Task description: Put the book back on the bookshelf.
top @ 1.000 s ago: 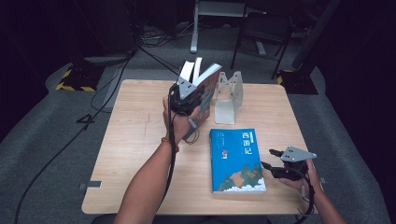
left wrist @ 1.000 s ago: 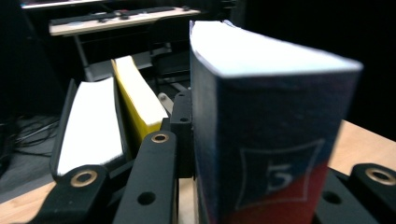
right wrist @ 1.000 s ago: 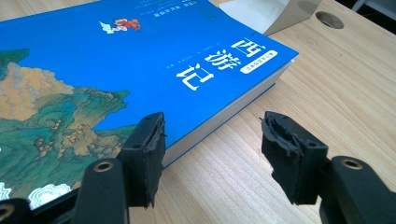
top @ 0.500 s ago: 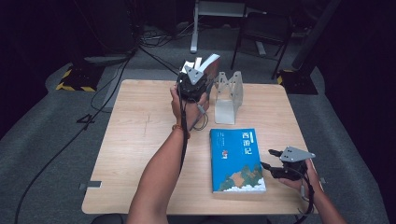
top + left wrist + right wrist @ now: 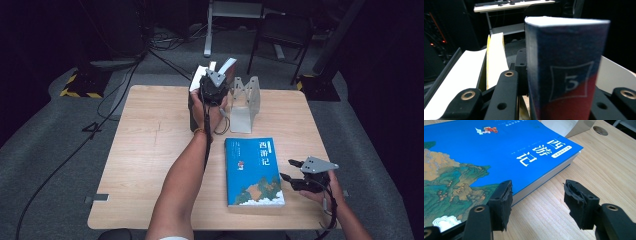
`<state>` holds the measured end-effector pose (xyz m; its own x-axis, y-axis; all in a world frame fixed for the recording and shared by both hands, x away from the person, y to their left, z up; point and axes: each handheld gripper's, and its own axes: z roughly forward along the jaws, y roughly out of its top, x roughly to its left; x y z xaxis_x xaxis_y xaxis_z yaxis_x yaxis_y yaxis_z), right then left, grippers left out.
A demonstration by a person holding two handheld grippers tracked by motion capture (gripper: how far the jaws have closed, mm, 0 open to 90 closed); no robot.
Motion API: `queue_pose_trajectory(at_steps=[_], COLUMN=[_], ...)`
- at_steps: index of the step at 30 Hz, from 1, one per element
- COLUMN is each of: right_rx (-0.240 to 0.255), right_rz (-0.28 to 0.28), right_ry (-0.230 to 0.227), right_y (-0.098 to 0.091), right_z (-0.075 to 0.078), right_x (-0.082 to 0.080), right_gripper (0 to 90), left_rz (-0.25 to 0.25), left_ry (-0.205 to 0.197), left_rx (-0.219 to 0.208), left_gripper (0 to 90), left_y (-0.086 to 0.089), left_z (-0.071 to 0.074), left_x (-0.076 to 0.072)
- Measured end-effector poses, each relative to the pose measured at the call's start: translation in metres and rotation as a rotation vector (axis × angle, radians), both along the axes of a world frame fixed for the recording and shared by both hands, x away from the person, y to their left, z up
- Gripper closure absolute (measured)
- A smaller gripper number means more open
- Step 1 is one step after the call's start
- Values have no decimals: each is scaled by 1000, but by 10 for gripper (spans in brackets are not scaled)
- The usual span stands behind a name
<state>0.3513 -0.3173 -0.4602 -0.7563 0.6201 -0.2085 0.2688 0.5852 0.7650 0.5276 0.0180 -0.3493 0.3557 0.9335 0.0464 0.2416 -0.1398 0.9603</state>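
My left gripper (image 5: 213, 86) is raised at the back of the table, shut on an upright book with a blue and red spine (image 5: 566, 62) marked with a 5. In the left gripper view the left gripper (image 5: 567, 85) has a black jaw on each side of that spine. A blue paperback (image 5: 254, 172) lies flat near the front right. My right gripper (image 5: 289, 169) rests just right of it, open. In the right gripper view the right gripper (image 5: 540, 200) straddles the near corner of the blue paperback (image 5: 499, 152), with bare wood between the pads.
A grey metal bookend (image 5: 245, 102) stands right of the left gripper. Other books with white page edges (image 5: 469, 75) stand beside the held one. The wooden table (image 5: 145, 150) has free room on its left half. Cables and chair legs lie on the floor behind.
The left hand has carried the held book to the right and farther back, closer to the bookend. The right gripper and the blue paperback have not moved.
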Motion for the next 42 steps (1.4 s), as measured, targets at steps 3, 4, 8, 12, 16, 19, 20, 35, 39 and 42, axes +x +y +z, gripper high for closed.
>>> queue_pose_trajectory(at_steps=[3,4,8,12,16,19,20,35,39,42], right_rx=[0,1,0,-1,-2,1,2,0,3,2], right_rz=[-1,0,0,2,1,4,4,4,2,3], right_ry=[-3,-2,-2,-7,-4,0,1,7,8,9], right_y=[0,0,0,0,1,1,1,1,0,-1], right_z=[0,1,1,2,2,1,2,2,3,3], right_x=[0,0,0,-1,-1,0,0,-1,0,0], right_gripper=[405,405,405,403,403,405,405,403,403,403], left_rz=[-3,-6,-7,-46,-73,-101,-109,-203,-179,-140], left_ry=[-1,-2,9,23,24,19,20,125,128,113], left_rx=[19,26,75,104,104,154,153,254,251,214], left_gripper=[723,722,714,702,699,702,704,719,725,726], left_y=[-2,-2,-1,3,6,10,11,10,6,6], left_z=[0,0,2,4,6,5,4,24,26,26], left_x=[-2,-2,-3,-4,-10,-16,-17,-25,-23,-15])
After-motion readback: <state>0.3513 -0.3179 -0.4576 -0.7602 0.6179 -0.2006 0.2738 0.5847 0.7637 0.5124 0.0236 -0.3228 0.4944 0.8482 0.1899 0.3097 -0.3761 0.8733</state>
